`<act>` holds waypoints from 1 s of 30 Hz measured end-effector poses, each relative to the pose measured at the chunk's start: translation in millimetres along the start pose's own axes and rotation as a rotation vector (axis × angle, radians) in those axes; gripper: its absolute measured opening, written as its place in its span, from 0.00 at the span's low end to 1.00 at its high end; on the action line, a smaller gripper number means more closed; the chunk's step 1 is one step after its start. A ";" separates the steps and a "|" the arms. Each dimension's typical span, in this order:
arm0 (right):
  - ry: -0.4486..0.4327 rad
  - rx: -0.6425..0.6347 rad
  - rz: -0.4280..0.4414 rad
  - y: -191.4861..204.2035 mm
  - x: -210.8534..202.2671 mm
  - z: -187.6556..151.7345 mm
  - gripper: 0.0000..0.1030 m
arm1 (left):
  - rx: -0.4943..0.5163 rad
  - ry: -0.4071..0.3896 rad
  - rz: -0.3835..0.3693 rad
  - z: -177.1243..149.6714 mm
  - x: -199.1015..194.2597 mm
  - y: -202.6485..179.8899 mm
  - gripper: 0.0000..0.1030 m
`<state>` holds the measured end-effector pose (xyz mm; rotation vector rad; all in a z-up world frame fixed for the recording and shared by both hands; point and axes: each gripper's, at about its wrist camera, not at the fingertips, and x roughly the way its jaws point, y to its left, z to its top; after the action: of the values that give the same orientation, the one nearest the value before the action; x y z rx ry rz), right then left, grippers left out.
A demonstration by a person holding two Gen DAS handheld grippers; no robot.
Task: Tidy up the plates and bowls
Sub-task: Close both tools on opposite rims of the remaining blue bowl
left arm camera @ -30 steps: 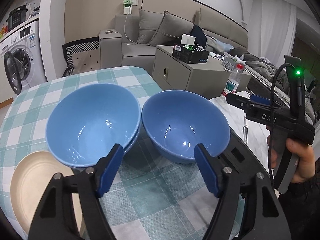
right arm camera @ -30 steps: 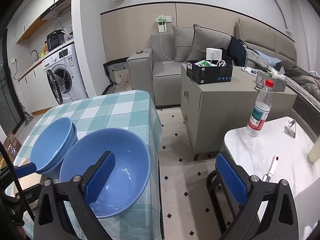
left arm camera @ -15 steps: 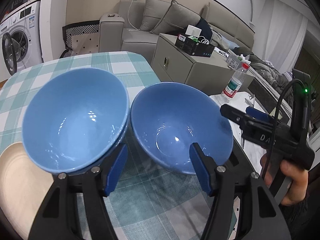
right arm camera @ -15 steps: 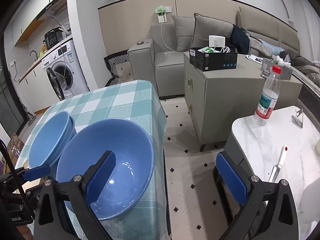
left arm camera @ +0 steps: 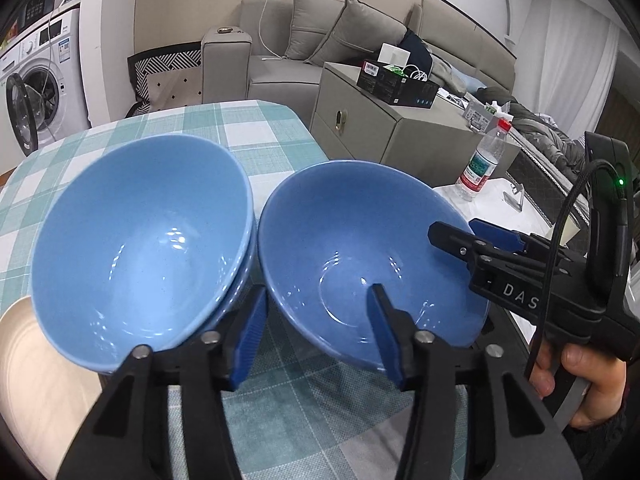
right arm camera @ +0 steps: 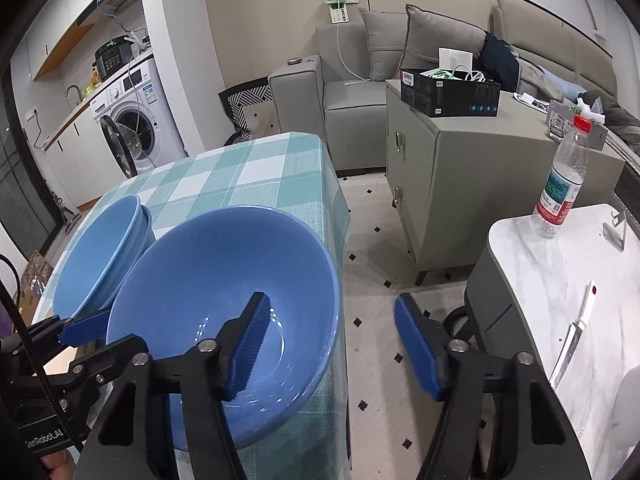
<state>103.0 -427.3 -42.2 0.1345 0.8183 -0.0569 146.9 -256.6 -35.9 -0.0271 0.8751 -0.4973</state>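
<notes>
A single blue bowl (left arm camera: 360,248) sits at the right edge of the checked table (left arm camera: 240,136), beside a stack of two blue bowls (left arm camera: 136,240). My left gripper (left arm camera: 316,332) is open and straddles the single bowl's near-left rim, one finger inside and one outside. My right gripper (right arm camera: 332,344) is open and straddles the same bowl (right arm camera: 224,292) at its right rim, left finger inside, right finger beyond the table edge. The right gripper also shows in the left wrist view (left arm camera: 496,240). A cream plate (left arm camera: 28,380) lies at the near left.
The table edge drops to the tiled floor (right arm camera: 376,248) right of the bowl. A white marble side table (right arm camera: 560,280) with a water bottle (right arm camera: 560,184) and a knife (right arm camera: 576,332) stands to the right. A grey cabinet (right arm camera: 460,152) and sofa are behind.
Both grippers have moved forward onto the single bowl and narrowed. Each now has one finger inside the bowl's rim.
</notes>
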 end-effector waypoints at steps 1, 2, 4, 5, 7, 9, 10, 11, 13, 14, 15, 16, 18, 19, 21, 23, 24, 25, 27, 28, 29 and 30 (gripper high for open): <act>-0.001 -0.001 -0.004 0.5 0.6 -0.1 0.52 | 0.003 -0.001 0.005 0.0 0.2 0.0 0.44; -0.004 -0.003 -0.009 1.1 0.9 -0.1 0.49 | 0.009 -0.004 0.009 -0.1 0.3 -0.5 0.44; -0.013 -0.012 -0.009 1.8 -0.4 -0.8 0.42 | 0.024 -0.012 0.021 -0.6 0.2 -1.8 0.39; -0.012 -0.016 -0.004 2.2 -0.7 -1.0 0.37 | 0.028 -0.013 0.023 -0.7 0.6 -1.4 0.36; -0.013 -0.023 -0.006 2.5 -1.4 -0.9 0.34 | 0.033 -0.009 0.023 -0.5 1.7 -1.4 0.34; -0.009 -0.029 -0.009 3.4 -0.6 -1.2 0.32 | 0.042 -0.004 0.027 -0.8 2.4 -1.8 0.31; -0.005 -0.032 -0.009 3.4 0.2 -1.4 0.30 | 0.045 -0.003 0.028 -1.1 2.5 -2.2 0.30; -0.003 -0.034 -0.011 3.9 0.6 -1.7 0.28 | 0.048 -0.002 0.028 -1.1 2.3 -2.5 0.30; -0.004 -0.045 -0.023 5.8 1.1 -1.9 0.26 | 0.056 -0.005 0.026 -1.5 2.1 -3.5 0.30; -0.005 -0.056 -0.036 6.9 1.4 -2.2 0.25 | 0.056 -0.006 0.026 -1.5 1.9 -3.3 0.30; -0.006 -0.061 -0.039 6.8 1.3 -2.4 0.24 | 0.055 -0.005 0.026 -1.6 2.0 -3.4 0.30; -0.006 -0.059 -0.037 6.2 1.1 -2.3 0.23 | 0.057 -0.006 0.026 -1.6 1.9 -3.4 0.29; -0.008 -0.054 -0.031 4.4 0.5 -2.4 0.23 | 0.056 -0.003 0.024 -1.6 1.8 -3.1 0.29; -0.009 -0.053 -0.031 4.2 0.1 -2.3 0.23 | 0.058 -0.002 0.022 -1.7 1.8 -3.1 0.29; -0.012 -0.051 -0.034 3.8 -0.8 -2.2 0.23 | 0.062 -0.003 0.023 -1.8 1.4 -3.6 0.29; -0.015 -0.052 -0.034 3.9 -1.6 -2.1 0.23 | 0.064 -0.004 0.025 -1.8 1.3 -4.2 0.29; -0.014 -0.052 -0.035 4.0 -1.7 -2.1 0.23 | 0.064 -0.004 0.023 -1.6 1.0 -3.9 0.29; -0.013 -0.053 -0.036 4.3 -1.7 -2.2 0.23 | 0.063 -0.004 0.023 -1.8 1.1 -4.3 0.29; -0.015 -0.054 -0.034 5.2 -2.7 -2.3 0.23 | 0.064 -0.008 0.028 -1.4 -0.4 -3.9 0.29; -0.016 -0.054 -0.034 5.7 -3.5 -2.2 0.23 | 0.064 -0.009 0.029 -1.0 -1.0 -4.4 0.29; -0.019 -0.056 -0.035 6.6 -4.5 -1.7 0.23 | 0.063 -0.011 0.030 -0.7 -1.9 -4.3 0.29; -0.022 -0.058 -0.036 7.7 -5.9 -1.4 0.23 | 0.063 -0.013 0.031 -0.2 -2.7 -4.0 0.29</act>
<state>98.7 -419.5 -38.0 0.0639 0.7993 -0.0687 143.6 -258.9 -33.1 0.0401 0.8457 -0.4952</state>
